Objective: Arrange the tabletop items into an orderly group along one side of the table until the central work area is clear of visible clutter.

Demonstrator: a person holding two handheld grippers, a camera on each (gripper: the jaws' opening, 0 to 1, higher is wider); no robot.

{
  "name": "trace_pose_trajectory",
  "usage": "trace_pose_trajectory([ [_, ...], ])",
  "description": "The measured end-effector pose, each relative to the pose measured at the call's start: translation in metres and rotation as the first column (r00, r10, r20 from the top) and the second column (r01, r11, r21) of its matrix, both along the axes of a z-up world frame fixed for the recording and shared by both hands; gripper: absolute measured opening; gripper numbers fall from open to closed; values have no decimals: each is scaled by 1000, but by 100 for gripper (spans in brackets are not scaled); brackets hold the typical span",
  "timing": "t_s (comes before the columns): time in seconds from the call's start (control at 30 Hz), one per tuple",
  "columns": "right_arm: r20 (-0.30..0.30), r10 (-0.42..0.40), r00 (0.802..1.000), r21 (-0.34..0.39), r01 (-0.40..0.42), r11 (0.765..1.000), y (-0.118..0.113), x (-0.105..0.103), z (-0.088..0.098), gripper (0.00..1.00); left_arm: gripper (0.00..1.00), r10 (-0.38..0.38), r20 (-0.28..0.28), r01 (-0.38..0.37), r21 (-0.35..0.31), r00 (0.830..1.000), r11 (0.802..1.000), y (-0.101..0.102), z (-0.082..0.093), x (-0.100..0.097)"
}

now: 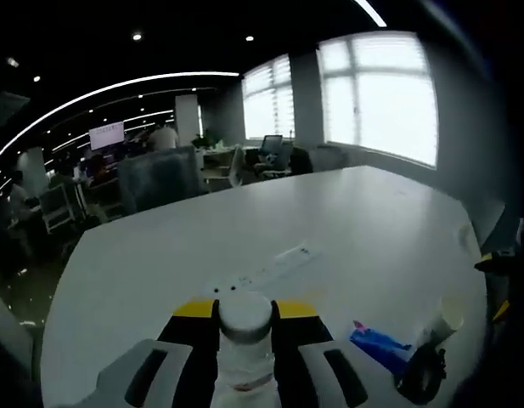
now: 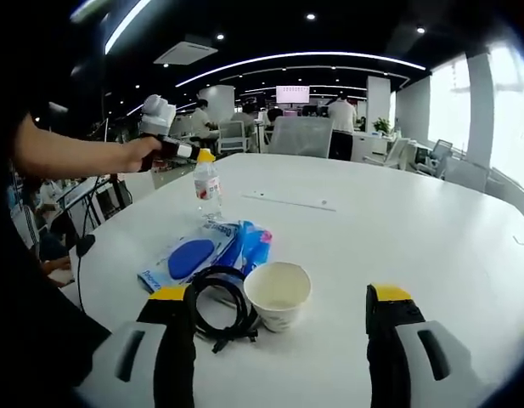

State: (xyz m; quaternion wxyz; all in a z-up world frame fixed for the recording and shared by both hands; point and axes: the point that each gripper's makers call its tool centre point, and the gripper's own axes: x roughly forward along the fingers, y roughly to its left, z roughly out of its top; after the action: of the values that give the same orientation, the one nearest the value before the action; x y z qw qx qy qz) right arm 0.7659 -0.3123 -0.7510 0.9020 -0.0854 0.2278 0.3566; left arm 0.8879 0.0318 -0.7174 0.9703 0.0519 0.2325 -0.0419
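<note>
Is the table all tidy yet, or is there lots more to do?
Partly. The blue wipes pack, black cable and paper cup already sit bunched near one edge of the table. In hand: the left gripper is shut on the water bottle, near that same side. Left to do: set the bottle down with the group. The right gripper is open, holding nothing.

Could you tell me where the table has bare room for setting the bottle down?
The table is bare beyond the paper cup, toward the inset strip and the far edge. It is crowded at the near edge, where cable coil, wipes packet and cup cluster.
</note>
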Motion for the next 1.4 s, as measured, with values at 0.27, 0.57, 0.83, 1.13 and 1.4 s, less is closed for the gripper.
trace_pose_trajectory([
  [0.27, -8, -1, 1000, -1, 1, 1000, -2, 0, -2, 78, 21, 19, -9, -19, -9, 1000, 1000, -6, 1, -8],
  [0.57, -15, 1, 1000, -5, -1, 1000, 0, -2, -5, 78, 22, 30, 1, -30, -17, 1000, 999, -1, 0, -7],
  [0.83, -26, 3, 1000, -2, -3, 1000, 2, -4, -7, 78, 23, 19, 14, -19, -2, 1000, 1000, 10, -3, -5],
  [1.13, -16, -5, 1000, 6, 5, 1000, 2, -4, -2, 78, 24, 9, 26, -9, -27, 1000, 1000, 13, -4, -2],
  [1.4, -34, -34, 999, 26, 35, 999, -3, -1, 0, 77, 30, -15, 40, 15, -11, 999, 1000, 8, 11, -11],
])
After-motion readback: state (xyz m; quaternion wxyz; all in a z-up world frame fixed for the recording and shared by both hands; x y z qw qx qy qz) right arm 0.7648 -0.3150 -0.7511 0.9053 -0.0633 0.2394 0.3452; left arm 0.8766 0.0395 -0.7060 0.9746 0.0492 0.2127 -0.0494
